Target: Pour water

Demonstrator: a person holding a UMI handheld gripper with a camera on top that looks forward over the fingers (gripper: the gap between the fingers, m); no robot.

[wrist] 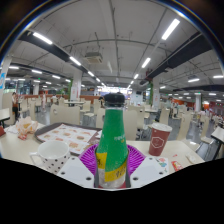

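Gripper (pixel 112 168) is clamped on the green bottle (pixel 112 140), held upright between the 2 pads. Red cup (pixel 159 139) sits just right, white mug (pixel 52 155) left. Cap looks on, so tipping now probably pours nothing, or the bottle slips.

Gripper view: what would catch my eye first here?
The green bottle with a dark cap stands upright between the gripper fingers, whose purple pads press its sides. On the table beside it sit a white mug on one side and a red paper cup on the other.
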